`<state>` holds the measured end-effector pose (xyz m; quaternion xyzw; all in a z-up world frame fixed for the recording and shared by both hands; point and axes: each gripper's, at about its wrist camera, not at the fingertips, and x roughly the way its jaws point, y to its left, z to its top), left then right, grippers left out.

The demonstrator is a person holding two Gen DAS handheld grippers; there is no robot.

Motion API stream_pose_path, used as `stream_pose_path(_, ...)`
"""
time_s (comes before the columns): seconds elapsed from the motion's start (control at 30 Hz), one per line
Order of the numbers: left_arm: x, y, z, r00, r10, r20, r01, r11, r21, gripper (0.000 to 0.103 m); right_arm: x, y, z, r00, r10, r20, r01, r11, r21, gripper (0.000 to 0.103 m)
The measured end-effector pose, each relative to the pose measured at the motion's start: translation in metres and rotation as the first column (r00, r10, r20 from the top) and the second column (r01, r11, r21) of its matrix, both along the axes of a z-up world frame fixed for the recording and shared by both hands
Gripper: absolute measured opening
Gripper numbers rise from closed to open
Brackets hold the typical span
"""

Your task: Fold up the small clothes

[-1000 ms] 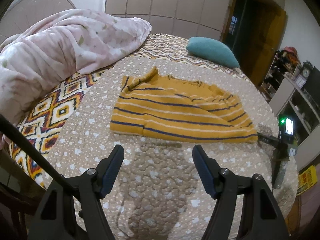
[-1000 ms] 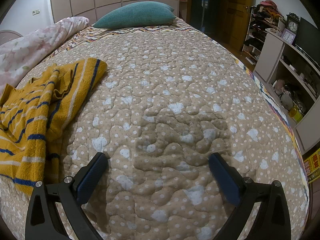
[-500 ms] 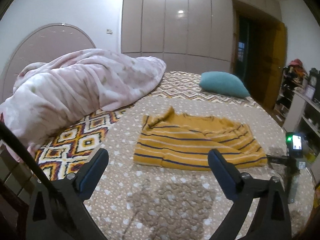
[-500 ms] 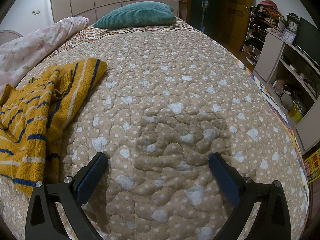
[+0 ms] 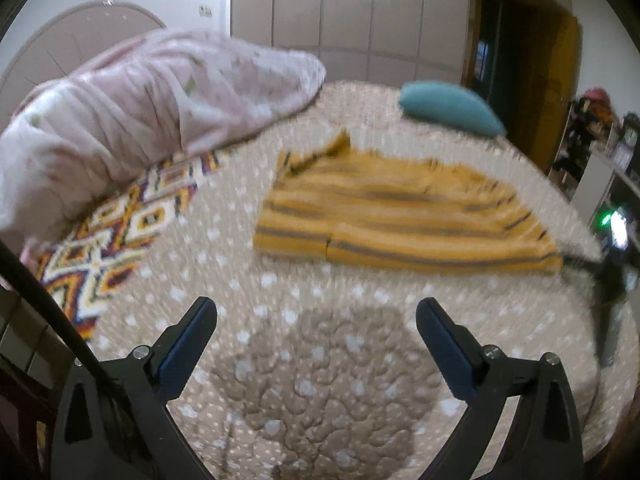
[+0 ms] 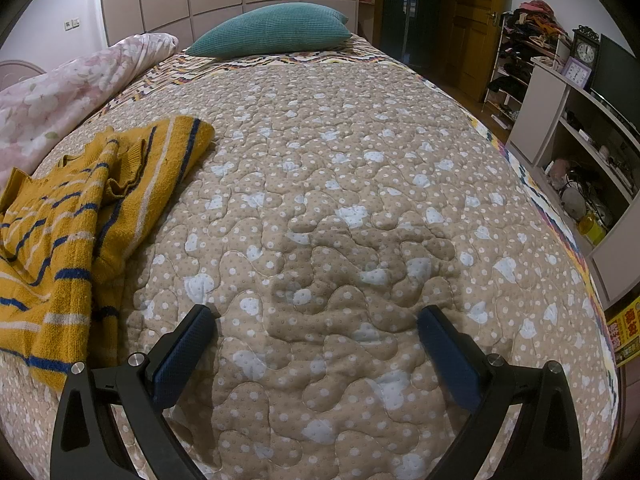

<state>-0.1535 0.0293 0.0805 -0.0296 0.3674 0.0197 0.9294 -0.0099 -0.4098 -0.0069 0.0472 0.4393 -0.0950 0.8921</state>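
Note:
A yellow sweater with navy and white stripes (image 5: pixel 400 216) lies folded on the tan dotted quilt (image 5: pixel 320 380), beyond my left gripper (image 5: pixel 316 320), which is open, empty and held above the quilt. The left wrist view is blurred by motion. In the right wrist view the sweater (image 6: pixel 76 216) lies at the left edge, just left of my right gripper (image 6: pixel 316 320). That gripper is open, empty and low over the quilt (image 6: pixel 340 200). The right gripper also shows at the right edge of the left wrist view (image 5: pixel 612 280).
A pink floral duvet (image 5: pixel 140 112) is heaped at the left of the bed. A teal pillow (image 6: pixel 272 28) lies at the far end. White shelves (image 6: pixel 580 128) and a wooden door (image 6: pixel 472 28) stand to the right. The bed edge drops off on the right.
My left gripper opened wider, pulled back and rose, then tilted back down toward the bed. The right gripper and the sweater have not moved.

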Motion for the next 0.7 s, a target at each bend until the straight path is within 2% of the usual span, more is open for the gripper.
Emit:
stream_pose_path(0.13,0.020,0.003,-0.038,0.996,0.000,-0.084,0.001,1.000,0.010,0.099,0.000,0.000,0.000,1.000,0.000,0.000,0.000,1.000,0.000,0.103)
stream_pose_path(0.23,0.032,0.006,-0.056,0.993,0.012,-0.115,-0.010,1.000,0.022,0.099,0.000,0.000,0.000,1.000,0.000,0.000,0.000,1.000,0.000,0.103)
stream_pose_path(0.4,0.040,0.008,-0.072,0.993,0.020,-0.117,-0.016,0.999,0.032,0.099,0.001,0.001,0.000,1.000,0.000,0.000,0.000,1.000,-0.001,0.103)
stream_pose_path(0.53,0.042,0.008,-0.072,0.993,-0.010,-0.114,0.015,0.999,0.042,0.099,0.000,0.000,0.000,1.000,-0.002,0.001,0.002,1.000,0.001,0.103)
stream_pose_path(0.63,0.045,0.016,-0.051,0.994,-0.060,-0.087,0.056,0.997,-0.055,0.099,0.000,0.000,-0.001,1.000,-0.002,0.001,0.002,1.000,0.000,0.103)
stream_pose_path(0.7,0.058,0.022,-0.025,0.996,-0.085,-0.036,0.081,0.991,-0.104,0.099,0.000,0.000,0.000,1.000,-0.002,0.001,0.002,1.000,0.000,0.103)
